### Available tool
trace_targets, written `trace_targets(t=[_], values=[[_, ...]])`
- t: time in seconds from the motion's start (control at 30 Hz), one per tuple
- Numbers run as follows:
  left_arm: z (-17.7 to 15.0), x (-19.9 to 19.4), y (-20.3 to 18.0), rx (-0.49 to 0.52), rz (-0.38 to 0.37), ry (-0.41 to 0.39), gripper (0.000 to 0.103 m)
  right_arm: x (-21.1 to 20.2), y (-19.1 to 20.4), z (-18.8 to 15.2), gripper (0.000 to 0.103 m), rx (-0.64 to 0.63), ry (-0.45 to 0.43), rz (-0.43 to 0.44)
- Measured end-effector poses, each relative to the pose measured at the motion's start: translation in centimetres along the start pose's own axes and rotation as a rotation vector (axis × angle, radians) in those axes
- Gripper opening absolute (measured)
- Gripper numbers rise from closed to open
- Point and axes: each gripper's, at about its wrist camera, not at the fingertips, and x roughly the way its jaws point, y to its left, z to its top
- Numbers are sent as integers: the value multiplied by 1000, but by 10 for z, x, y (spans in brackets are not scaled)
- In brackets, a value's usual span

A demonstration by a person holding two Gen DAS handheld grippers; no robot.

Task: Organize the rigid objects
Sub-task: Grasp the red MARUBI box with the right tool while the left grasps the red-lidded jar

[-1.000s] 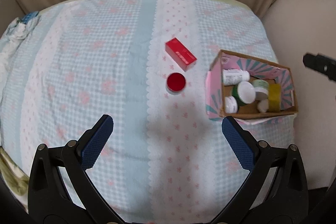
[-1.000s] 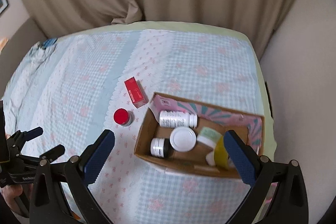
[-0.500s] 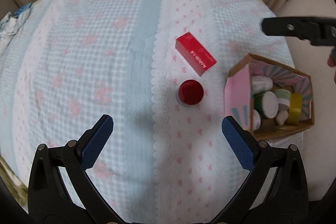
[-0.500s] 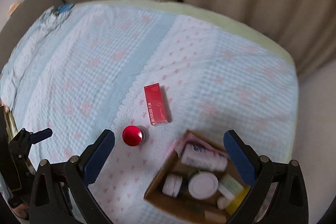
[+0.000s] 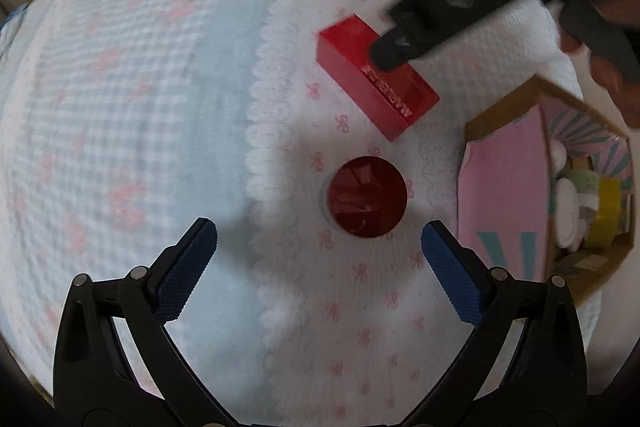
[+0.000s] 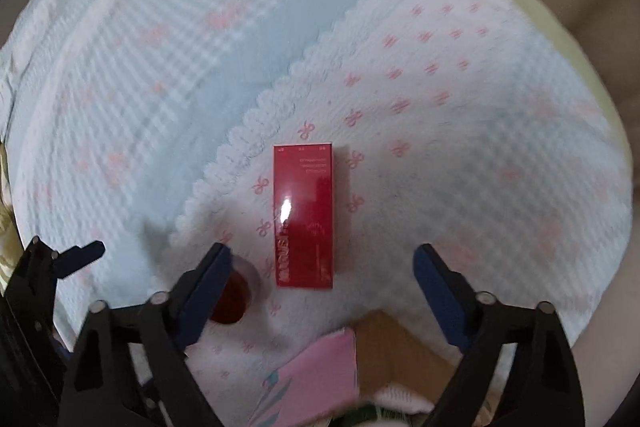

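Both grippers angled steeply down over the red box (image 6: 303, 215), which lies flat on the cloth.
Right gripper (image 6: 320, 269), jaws just closing but apart, straddles the box untouched; left gripper (image 5: 319, 241) gapes near the red-lidded jar (image 5: 367, 195), beside the box; cardboard box (image 5: 504, 187) cut off.

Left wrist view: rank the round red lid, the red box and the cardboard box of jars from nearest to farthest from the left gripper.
From the left gripper:
1. round red lid, just ahead between the open fingers, slightly right.
2. red box, beyond the lid, with the right gripper's finger over it.
3. cardboard box, far right edge; not clearly farther than the red box.
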Motion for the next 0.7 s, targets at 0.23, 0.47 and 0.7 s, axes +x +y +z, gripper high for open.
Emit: trace_targets(t=[0.23, 0.47, 0.7], values=[[1, 36, -17, 83, 17, -16, 91, 47, 3, 14, 83, -22, 74, 10], [5, 58, -36, 129, -28, -4, 75, 72, 2, 18, 62, 9, 104, 16], [5, 62, -43, 156, -12, -22, 51, 77, 4, 19, 41, 8, 93, 47]])
